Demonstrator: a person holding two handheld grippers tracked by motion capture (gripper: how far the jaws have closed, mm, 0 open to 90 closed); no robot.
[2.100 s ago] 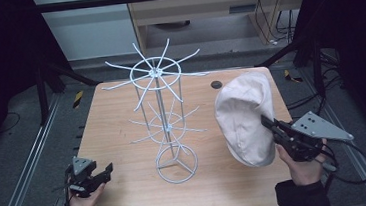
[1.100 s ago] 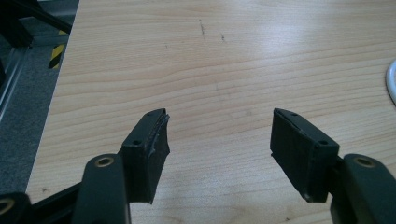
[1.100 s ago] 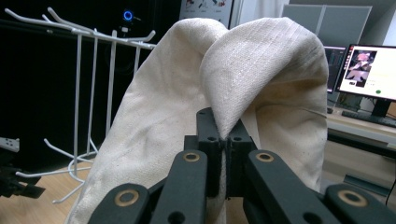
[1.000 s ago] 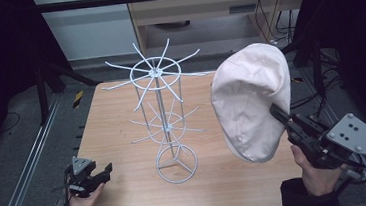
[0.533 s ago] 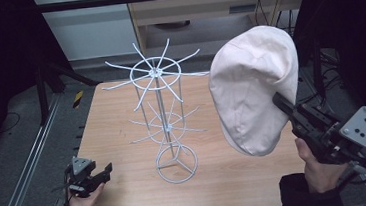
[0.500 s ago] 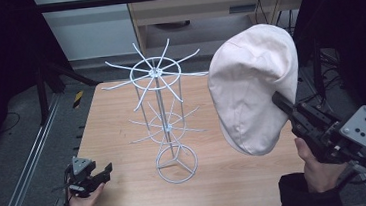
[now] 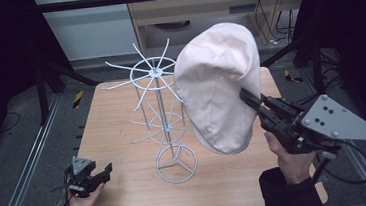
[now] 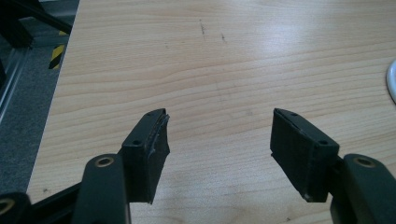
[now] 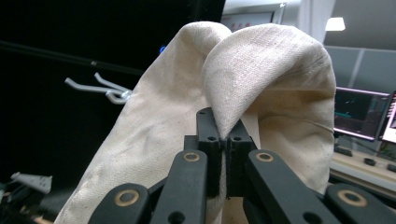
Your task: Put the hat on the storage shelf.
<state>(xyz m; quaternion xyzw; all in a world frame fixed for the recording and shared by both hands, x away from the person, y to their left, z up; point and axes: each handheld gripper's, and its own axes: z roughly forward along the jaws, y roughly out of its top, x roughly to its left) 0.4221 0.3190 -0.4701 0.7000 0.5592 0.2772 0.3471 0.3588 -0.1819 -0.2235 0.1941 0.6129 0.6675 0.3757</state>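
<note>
Wire rack [image 7: 164, 115] just beside the tool-clamped beige cap [image 7: 220, 87].

1. The soft cream-beige cloth cap [image 7: 218, 87] is plain, with a fine woven texture and no print.
2. The thin white wire display stand [image 7: 165, 118] is white all over.
3. The light wood-grain worktop [image 7: 117, 124] shows pale brown streaks.
4. The black plastic right gripper [image 7: 252, 102] carries a grey plate.
5. The black left gripper [image 7: 104, 171] is black, with brass-coloured rivets.
</note>
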